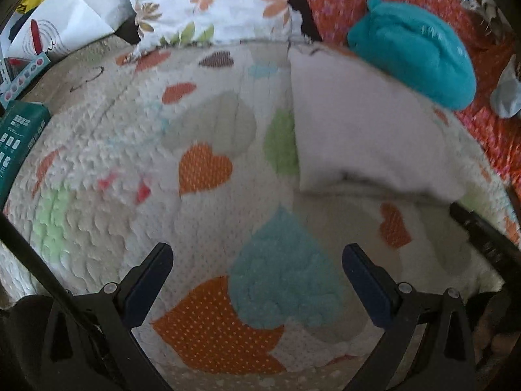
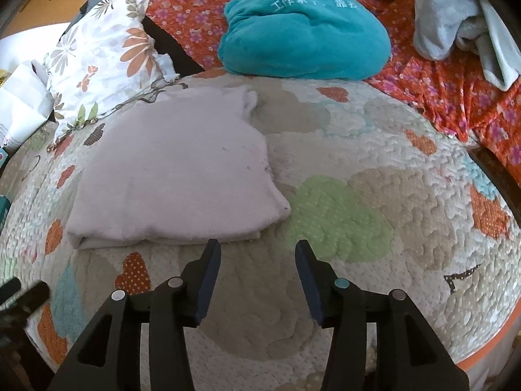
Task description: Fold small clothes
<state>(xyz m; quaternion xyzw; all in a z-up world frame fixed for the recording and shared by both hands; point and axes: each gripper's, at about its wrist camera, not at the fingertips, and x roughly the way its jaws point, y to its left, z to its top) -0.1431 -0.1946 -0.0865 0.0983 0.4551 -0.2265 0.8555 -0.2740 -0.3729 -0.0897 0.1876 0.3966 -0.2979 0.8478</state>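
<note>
A pale lilac garment (image 2: 176,169) lies folded flat into a rough rectangle on the heart-patterned quilt (image 2: 358,169). It also shows in the left wrist view (image 1: 361,123) at the upper right. My right gripper (image 2: 257,251) is open and empty, just in front of the garment's near folded edge. My left gripper (image 1: 257,254) is open and empty above the quilt (image 1: 202,169), below and left of the garment. The tip of the other gripper shows at the right edge of the left wrist view (image 1: 482,231).
A teal fleece bundle (image 2: 302,32) lies beyond the garment on an orange floral sheet (image 2: 449,91). A floral pillow (image 2: 104,55) lies at the back left, a grey cloth heap (image 2: 462,22) at the back right. Boxes (image 1: 19,130) and paper bags (image 1: 65,16) stand left.
</note>
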